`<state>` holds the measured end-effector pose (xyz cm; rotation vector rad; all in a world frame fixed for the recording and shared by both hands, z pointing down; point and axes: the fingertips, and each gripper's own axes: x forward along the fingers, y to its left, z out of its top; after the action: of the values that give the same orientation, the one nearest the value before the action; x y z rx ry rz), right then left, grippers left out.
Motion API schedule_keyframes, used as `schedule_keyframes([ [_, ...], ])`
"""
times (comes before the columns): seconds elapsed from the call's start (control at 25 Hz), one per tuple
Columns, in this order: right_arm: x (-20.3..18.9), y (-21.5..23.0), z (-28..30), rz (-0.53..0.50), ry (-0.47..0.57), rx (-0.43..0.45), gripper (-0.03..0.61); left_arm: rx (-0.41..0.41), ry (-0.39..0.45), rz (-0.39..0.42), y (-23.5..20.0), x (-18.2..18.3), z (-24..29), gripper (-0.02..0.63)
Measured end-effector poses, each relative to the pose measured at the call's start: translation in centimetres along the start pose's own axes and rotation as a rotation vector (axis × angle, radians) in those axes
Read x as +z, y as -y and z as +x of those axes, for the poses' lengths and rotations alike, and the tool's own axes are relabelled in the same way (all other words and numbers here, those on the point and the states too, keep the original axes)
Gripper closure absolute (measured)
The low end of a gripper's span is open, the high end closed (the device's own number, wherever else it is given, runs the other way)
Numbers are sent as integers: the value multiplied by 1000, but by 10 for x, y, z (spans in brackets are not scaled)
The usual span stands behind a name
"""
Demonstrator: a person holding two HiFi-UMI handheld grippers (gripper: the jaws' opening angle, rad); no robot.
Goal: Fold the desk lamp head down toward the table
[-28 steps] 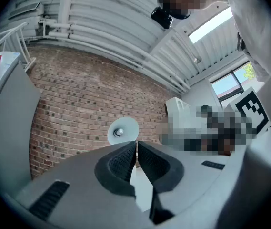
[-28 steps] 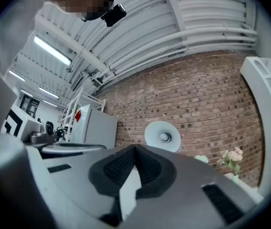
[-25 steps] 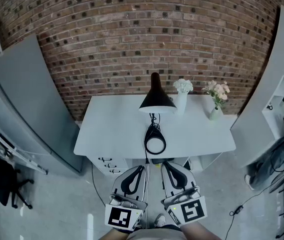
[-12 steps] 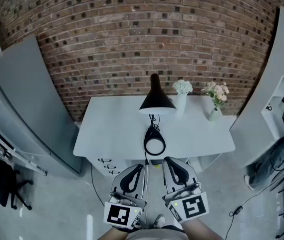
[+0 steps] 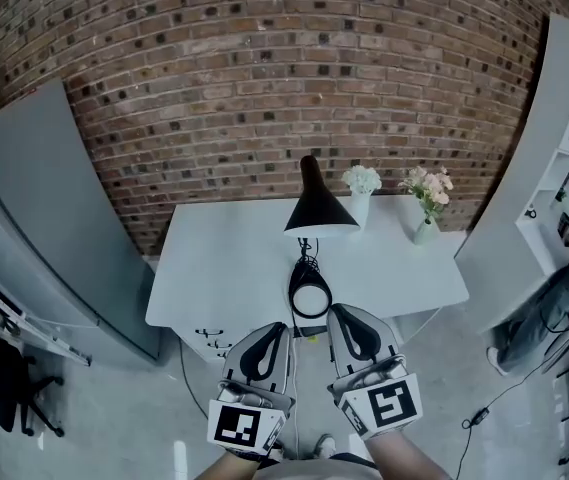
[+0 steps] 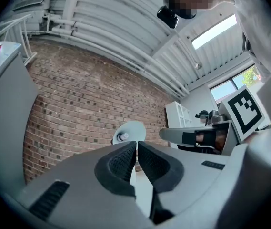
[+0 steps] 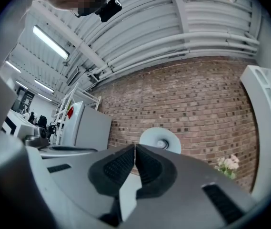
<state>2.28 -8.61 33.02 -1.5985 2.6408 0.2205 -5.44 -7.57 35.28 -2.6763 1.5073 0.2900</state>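
Left gripper (image 5: 282, 330) and right gripper (image 5: 334, 314) both closed on nothing; lamp head (image 5: 317, 210) stands well ahead of and above their fingertips, midway between them, neither clearly nearer.

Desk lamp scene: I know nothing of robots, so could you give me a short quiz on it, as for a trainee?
1. True or false: the left gripper holds the desk lamp.
2. How many vases of flowers stand on the table? A one, B two, C four.
3. Fill in: the wall behind the table is ___.
Key: 1 false, its fingers are shut on nothing. 2 B. 3 brick.
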Motion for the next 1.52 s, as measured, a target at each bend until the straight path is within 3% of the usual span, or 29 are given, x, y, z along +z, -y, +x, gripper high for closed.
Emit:
schedule_keyframes([
  [0.24, -3, -9, 12, -5, -17, -29, 560, -38, 3, -21, -17, -4, 2, 595],
  [0.48, 1, 1, 33, -5, -2, 6, 560, -21, -4, -20, -25, -11, 24, 595],
  [0.88, 23, 33, 77, -27, 40, 124, 560, 95, 1, -16, -41, -17, 67, 595],
  [1.24, 58, 48, 100, -64, 72, 53, 560, 29, -10, -14, -49, -6, 80, 595],
  [1.52, 63, 62, 109, -78, 77, -4, 560, -2, -12, -9, -55, 1, 81, 595],
])
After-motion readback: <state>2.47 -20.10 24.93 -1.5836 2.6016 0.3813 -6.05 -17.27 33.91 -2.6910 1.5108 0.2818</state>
